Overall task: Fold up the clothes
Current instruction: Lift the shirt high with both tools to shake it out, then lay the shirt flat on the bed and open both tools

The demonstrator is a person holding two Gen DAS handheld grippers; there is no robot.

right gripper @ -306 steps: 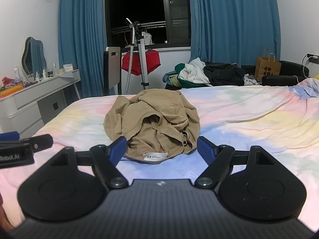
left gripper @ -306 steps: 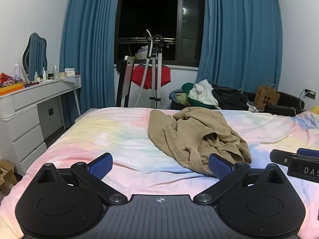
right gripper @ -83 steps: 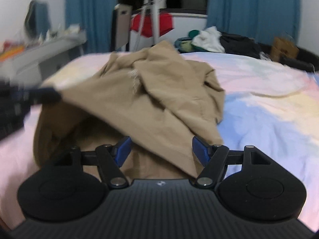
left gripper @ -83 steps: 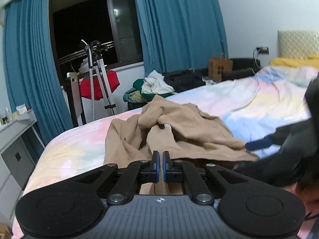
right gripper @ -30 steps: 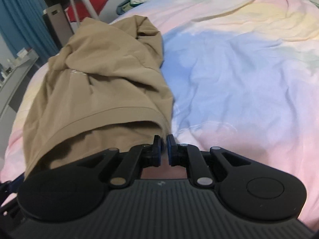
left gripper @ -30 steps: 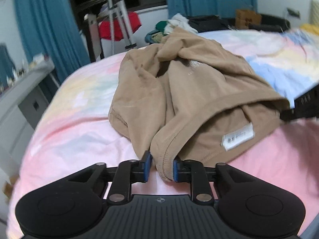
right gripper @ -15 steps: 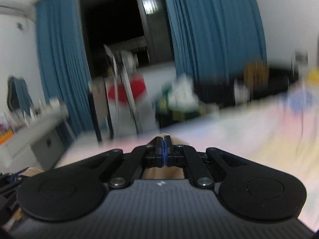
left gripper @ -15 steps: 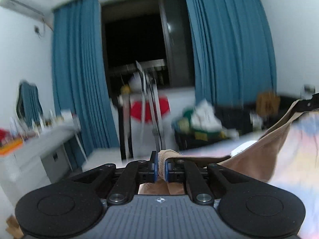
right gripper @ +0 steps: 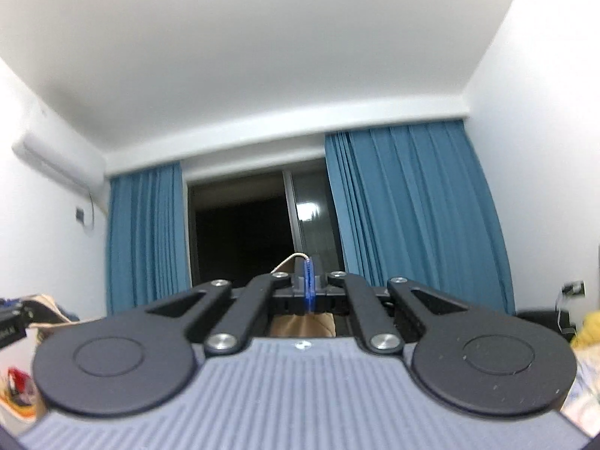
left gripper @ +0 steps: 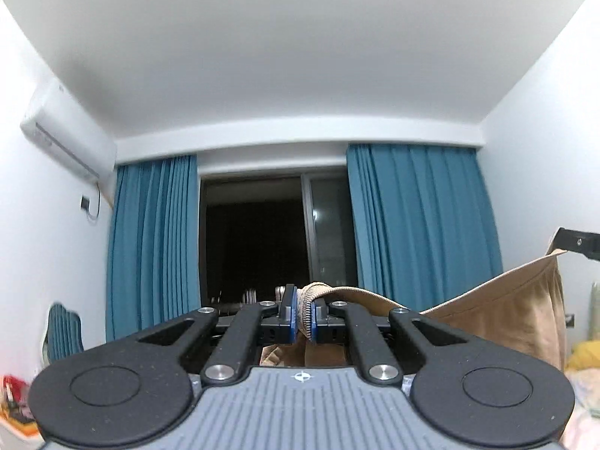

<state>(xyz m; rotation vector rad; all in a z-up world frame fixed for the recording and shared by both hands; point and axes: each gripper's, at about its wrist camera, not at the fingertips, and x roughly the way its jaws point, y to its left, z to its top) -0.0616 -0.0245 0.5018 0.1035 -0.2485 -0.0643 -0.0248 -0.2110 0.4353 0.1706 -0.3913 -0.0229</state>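
My left gripper (left gripper: 303, 313) is shut on the ribbed hem of the tan garment (left gripper: 506, 311), which stretches rightward to my right gripper's tip (left gripper: 575, 242) at the frame's right edge and hangs below it. In the right wrist view my right gripper (right gripper: 308, 279) is shut on a thin edge of the tan garment (right gripper: 302, 324), which shows under the jaws. The left gripper (right gripper: 11, 320) with tan cloth shows at that view's left edge. Both grippers are raised and tilted up toward the ceiling. Most of the garment hangs out of sight.
Blue curtains (left gripper: 420, 232) flank a dark window (left gripper: 258, 247). An air conditioner (left gripper: 56, 138) hangs on the left wall. A slice of the pastel bed (left gripper: 585, 393) and a yellow pillow (right gripper: 590, 324) show at lower right. The dresser edge (left gripper: 11, 401) is at lower left.
Both grippers have lifted the tan garment off the bed and tilted upward; the views swung from the bed, past the window, to the ceiling. The garment now hangs stretched between them.
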